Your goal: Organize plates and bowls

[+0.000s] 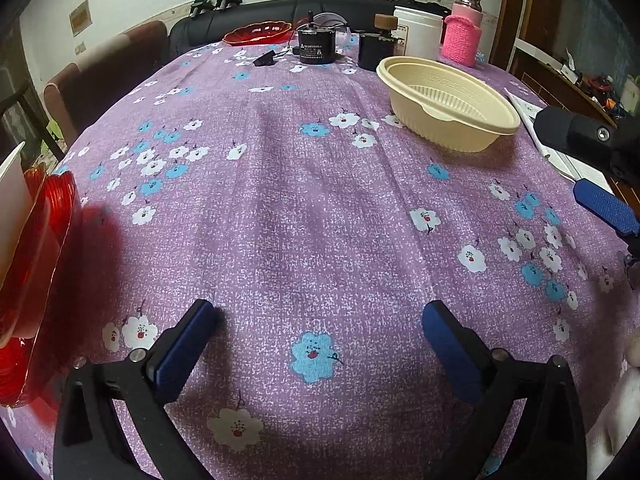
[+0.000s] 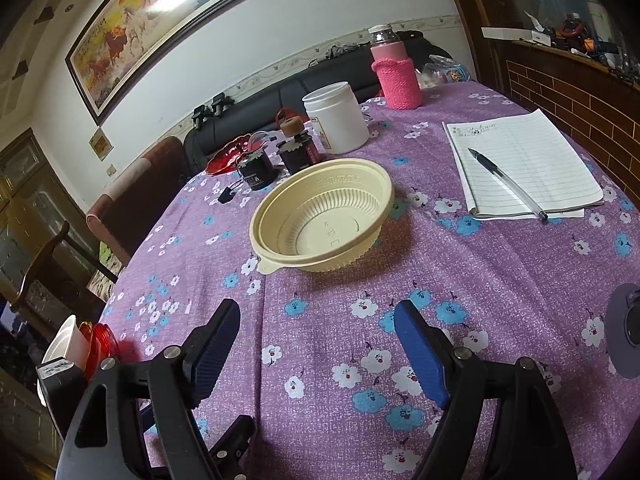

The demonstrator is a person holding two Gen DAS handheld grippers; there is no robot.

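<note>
Over the tablecloth [image 1: 304, 208] both grippers, left [image 1: 320, 312] and right [image 2: 318, 316], tilt down, spread wide, empty; one beige bowl [image 2: 324, 216], two red dishes [image 1: 36, 272] [image 1: 258, 33].

Counts, both wrist views combined:
- 1 cream ribbed plastic bowl [image 2: 322, 220]
- 2 red translucent scalloped dishes: one far dish [image 1: 257, 33], one at the near left edge [image 1: 38, 256] with a white bowl-like piece [image 1: 12, 196] against it; stack depth unclear
- 1 white plastic jar [image 2: 338, 118]
- 1 bottle in pink knitted sleeve [image 2: 396, 74]
- 2 small black cylindrical motors [image 2: 256, 170]
- 1 lined paper notebook [image 2: 528, 164]
- 1 clear ballpoint pen [image 2: 506, 178]
</note>
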